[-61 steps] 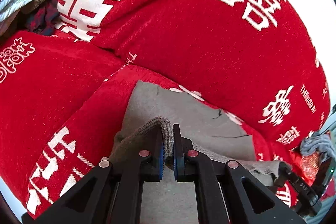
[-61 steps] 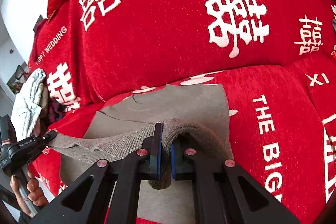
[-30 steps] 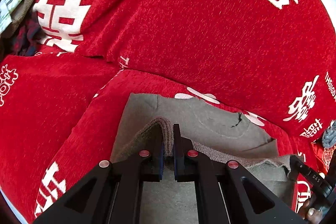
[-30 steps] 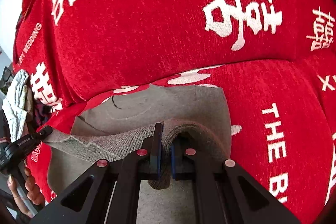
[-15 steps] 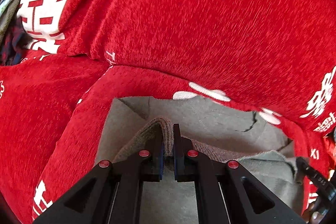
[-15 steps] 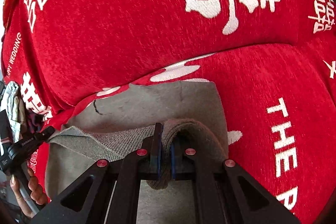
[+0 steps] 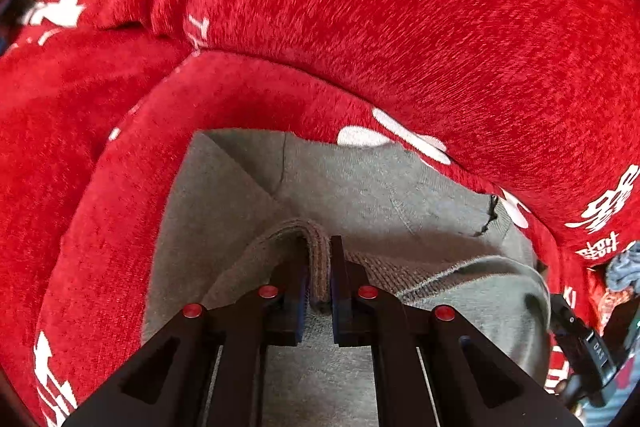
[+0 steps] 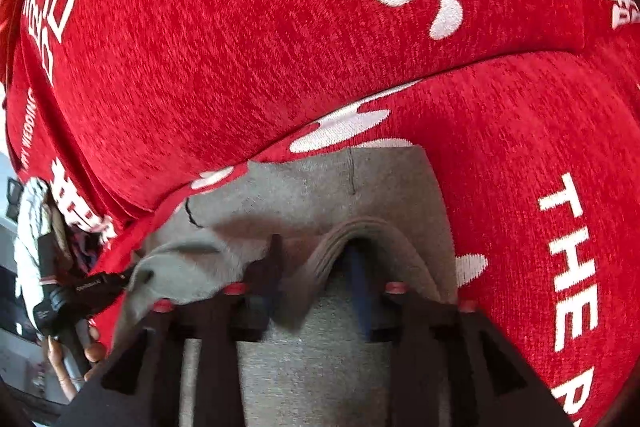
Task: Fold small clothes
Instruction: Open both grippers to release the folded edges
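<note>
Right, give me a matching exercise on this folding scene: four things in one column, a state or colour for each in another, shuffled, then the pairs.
1. left tool
2. right tool
3. sweater
4. sofa cover

A. red with white lettering
B. grey, partly folded over
C. shut on a ribbed hem
D. jaws opening, hem loose between them

Pairs: 1-C, 2-D, 3-B, 4-A

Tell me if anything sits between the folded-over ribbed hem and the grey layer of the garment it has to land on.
Nothing visible does. The hem, pinched in the left hand-held gripper, hangs over bare grey garment on the red sofa cover. The right hand-held gripper is opening, with the hem between its jaws.
</note>
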Motion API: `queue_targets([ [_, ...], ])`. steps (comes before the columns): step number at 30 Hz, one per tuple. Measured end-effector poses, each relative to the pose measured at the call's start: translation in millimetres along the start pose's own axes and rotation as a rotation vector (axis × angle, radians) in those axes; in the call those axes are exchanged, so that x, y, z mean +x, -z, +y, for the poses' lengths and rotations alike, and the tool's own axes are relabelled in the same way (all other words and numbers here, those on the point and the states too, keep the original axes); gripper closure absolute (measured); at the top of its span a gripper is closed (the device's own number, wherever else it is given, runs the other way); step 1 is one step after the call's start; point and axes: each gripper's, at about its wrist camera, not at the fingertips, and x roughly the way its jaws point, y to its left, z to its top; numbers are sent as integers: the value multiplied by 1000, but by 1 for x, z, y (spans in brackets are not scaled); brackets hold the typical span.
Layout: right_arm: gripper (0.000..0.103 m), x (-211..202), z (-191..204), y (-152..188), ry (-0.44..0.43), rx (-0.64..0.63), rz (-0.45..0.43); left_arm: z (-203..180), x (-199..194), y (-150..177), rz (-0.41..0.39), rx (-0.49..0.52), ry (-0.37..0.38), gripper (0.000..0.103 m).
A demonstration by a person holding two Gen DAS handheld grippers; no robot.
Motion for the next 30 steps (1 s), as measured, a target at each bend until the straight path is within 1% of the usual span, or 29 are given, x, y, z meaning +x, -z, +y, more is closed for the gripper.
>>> queue_targets([
  [2, 42, -5, 0, 1, -3, 10, -25, 5, 3, -4, 41, -36, 25, 94],
  [5, 42, -10, -1, 1, -9, 19, -35, 13, 3, -8, 65, -85, 72, 94],
  [7, 42, -10, 0, 4, -1, 10, -34, 21, 8, -9, 96, -128, 116, 94],
  [8, 42, -9, 2, 5, 4, 1, -33, 23, 9, -9, 100, -140, 133, 94],
  [10, 42, -4, 5, 11, 39, -31, -26, 29, 10, -9, 67, -140, 180, 94],
  [12, 42, 5, 6, 18, 95, -84, -25, 36, 7, -4, 5, -152, 221, 94],
  [13, 42, 9, 6, 23, 109, -105, -32, 39, 5, 0, -24, -157, 259, 94],
  [14, 42, 10, 7, 28, 115, -132, -62, 42, 2, 2, -41, -162, 289, 94],
  [15, 42, 10, 9, 32, 127, -161, -83, 46, 0, 3, -51, -178, 318, 94],
  [16, 42, 10, 11, 33, 144, -176, -84, 48, -1, 3, -57, -200, 338, 94],
  [17, 40, 10, 13, 33, 157, -187, -82, 50, 1, 2, -50, -221, 322, 76],
  [18, 38, 11, 15, 32, 161, -193, -76, 51, 3, 0, -28, -238, 298, 67],
  [19, 38, 12, 15, 32, 162, -200, -74, 51, 4, 0, -18, -251, 352, 51],
  [20, 38, 12, 16, 32, 163, -203, -72, 50, 0, -1, -25, -257, 380, 41],
  [21, 38, 11, 16, 32, 164, -205, -70, 48, -10, 0, -63, -256, 394, 37],
  [22, 38, 10, 16, 31, 164, -202, -76, 46, -20, 0, -96, -244, 411, 27],
  [23, 37, 6, 16, 31, 157, -192, -79, 44, -27, 1, -117, -230, 433, 20],
  [24, 37, -1, 15, 31, 139, -173, -93, 43, -32, 2, -130, -217, 446, 20],
  [25, 37, -5, 15, 30, 123, -157, -106, 42, -40, 4, -143, -188, 442, 20],
  [27, 37, -18, 16, 30, 100, -157, -135, 39, -48, 8, -160, -141, 390, 20],
  [28, 37, -23, 20, 30, 96, -179, -148, 37, -51, 11, -165, -108, 363, 20],
  [30, 37, -25, 31, 30, 109, -242, -146, 27, -46, 16, -137, -50, 318, 20],
])
